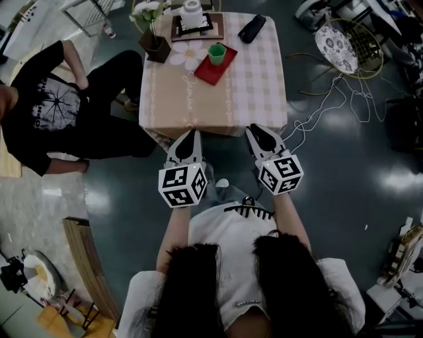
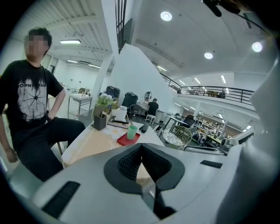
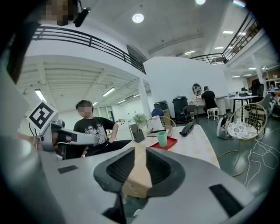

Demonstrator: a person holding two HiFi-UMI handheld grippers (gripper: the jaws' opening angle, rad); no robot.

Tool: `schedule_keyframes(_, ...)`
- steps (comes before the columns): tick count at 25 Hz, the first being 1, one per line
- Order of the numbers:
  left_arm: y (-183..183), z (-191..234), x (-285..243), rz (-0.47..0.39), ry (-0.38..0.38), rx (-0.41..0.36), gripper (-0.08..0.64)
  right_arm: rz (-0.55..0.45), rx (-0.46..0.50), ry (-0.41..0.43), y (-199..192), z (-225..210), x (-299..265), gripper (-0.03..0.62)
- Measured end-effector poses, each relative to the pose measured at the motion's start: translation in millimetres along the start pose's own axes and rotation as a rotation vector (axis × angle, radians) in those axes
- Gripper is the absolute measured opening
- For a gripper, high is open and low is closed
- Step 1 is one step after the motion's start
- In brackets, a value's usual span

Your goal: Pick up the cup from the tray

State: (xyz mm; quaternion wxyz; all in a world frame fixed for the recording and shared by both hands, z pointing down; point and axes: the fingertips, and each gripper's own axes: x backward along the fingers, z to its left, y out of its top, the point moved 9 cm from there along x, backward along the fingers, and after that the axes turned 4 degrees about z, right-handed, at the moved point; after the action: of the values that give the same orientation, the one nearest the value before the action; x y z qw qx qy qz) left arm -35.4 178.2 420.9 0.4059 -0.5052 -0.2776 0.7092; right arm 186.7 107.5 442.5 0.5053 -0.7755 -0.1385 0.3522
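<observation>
A green cup (image 1: 217, 54) stands upright on a red tray (image 1: 205, 72) near the far middle of a table with a checked cloth (image 1: 251, 99). Both grippers hover off the table's near edge, well short of the cup. My left gripper (image 1: 192, 134) points at the table with its jaws shut and nothing in them. My right gripper (image 1: 254, 130) is beside it, also shut and empty. The left gripper view shows the cup (image 2: 132, 131) on the tray (image 2: 123, 141) beyond the closed tips (image 2: 141, 147). The right gripper view shows the cup (image 3: 162, 138) and tray (image 3: 172, 142) past its tips (image 3: 140, 148).
A potted plant (image 1: 156, 45) stands left of the tray. A white jar on a dark board (image 1: 192, 16) and a black case (image 1: 252, 28) lie at the far edge. A person in black (image 1: 53, 105) sits left of the table. A wire chair (image 1: 347, 45) and cables (image 1: 324, 105) are at the right.
</observation>
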Motion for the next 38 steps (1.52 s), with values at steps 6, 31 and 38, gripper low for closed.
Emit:
schedule_keyframes(6,26,29,-34,0.035,0.003,-0.005,0.008,0.004,0.017,0.032,24,-7,-43,0.327)
schedule_keyframes(31,117,132,-123,0.092,-0.049,-0.014,0.008,0.086,0.124,-0.133,111,-43,-214,0.403)
schedule_keyframes(38,125,141,-149,0.111,0.015,0.015,0.008,0.229,0.195,-0.104,113,-74,-268,0.403)
